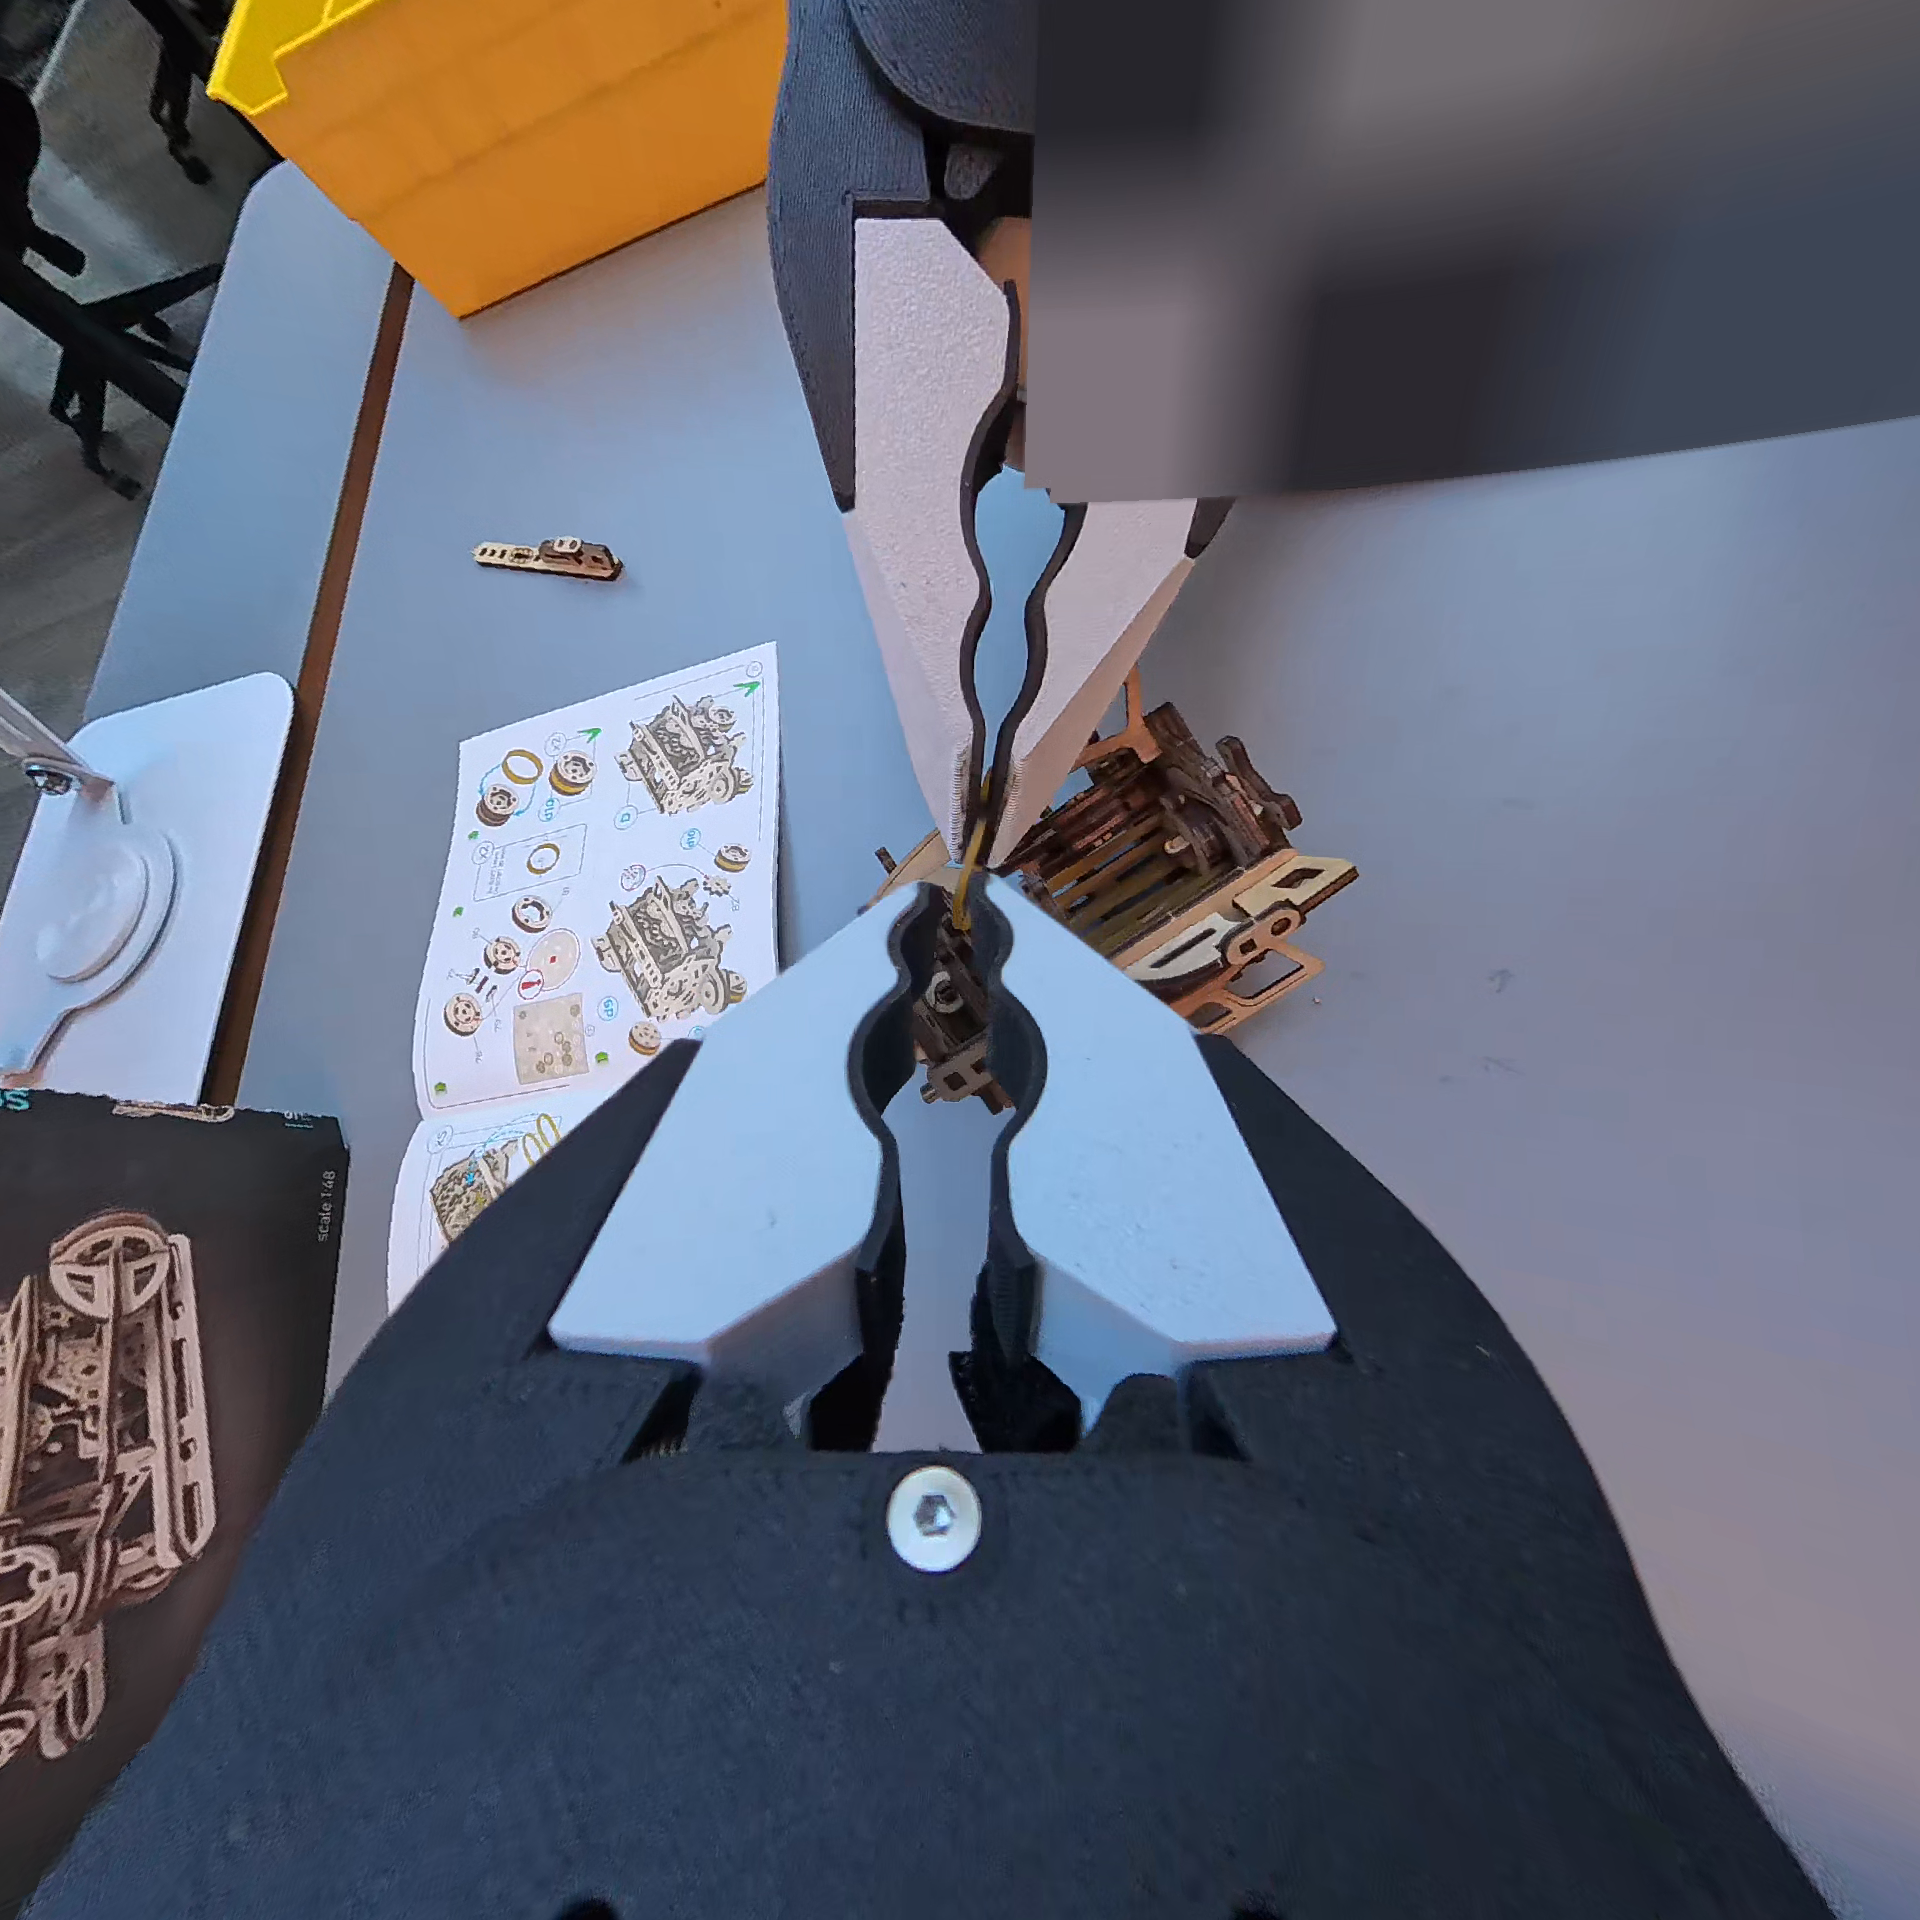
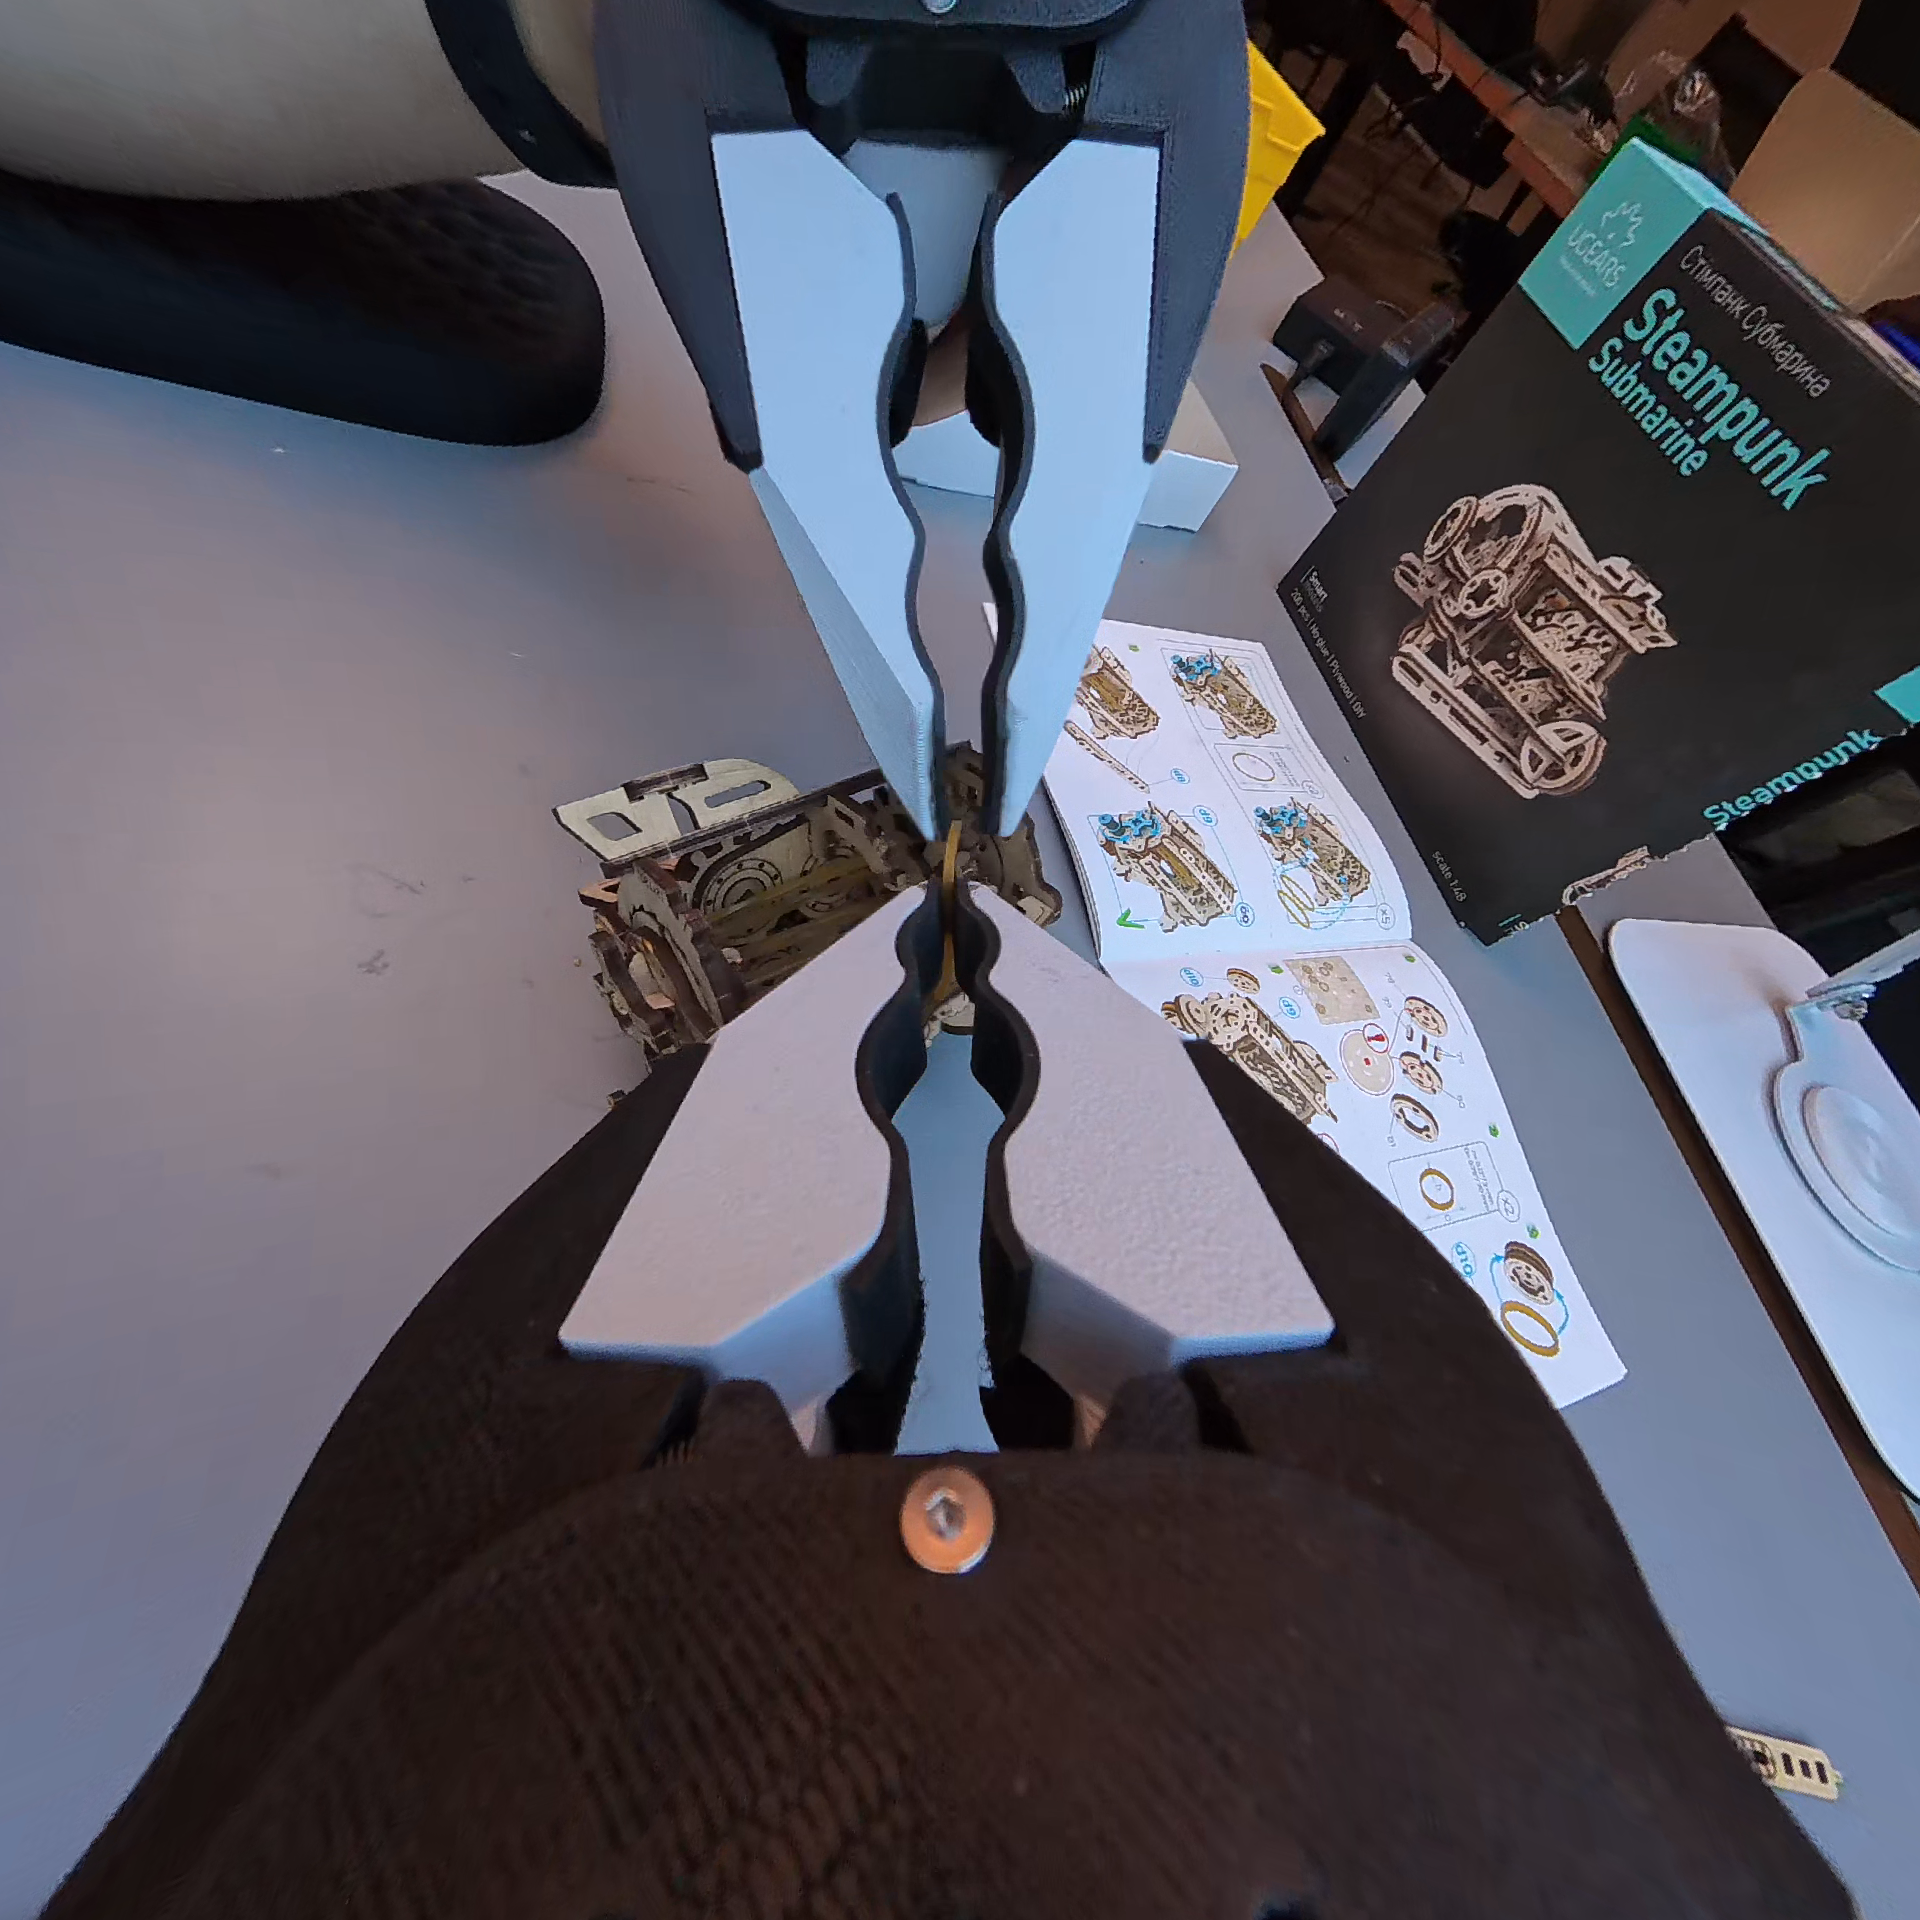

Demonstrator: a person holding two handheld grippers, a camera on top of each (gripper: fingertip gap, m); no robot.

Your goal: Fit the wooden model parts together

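Left tool [image 1: 954, 902] pinching small wooden part [image 1: 951, 1039] | right tool [image 2: 949, 902] seemingly gripping yellow band [image 2: 951, 862] mid-frame | I risk band snapping loose if overstretched.

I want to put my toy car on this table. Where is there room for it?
The bare grey table right of the wooden model is widest. A smaller patch lies between the yellow bin and the instruction sheet. It is crowded where both grippers meet over the model, and by the sheet and black box.
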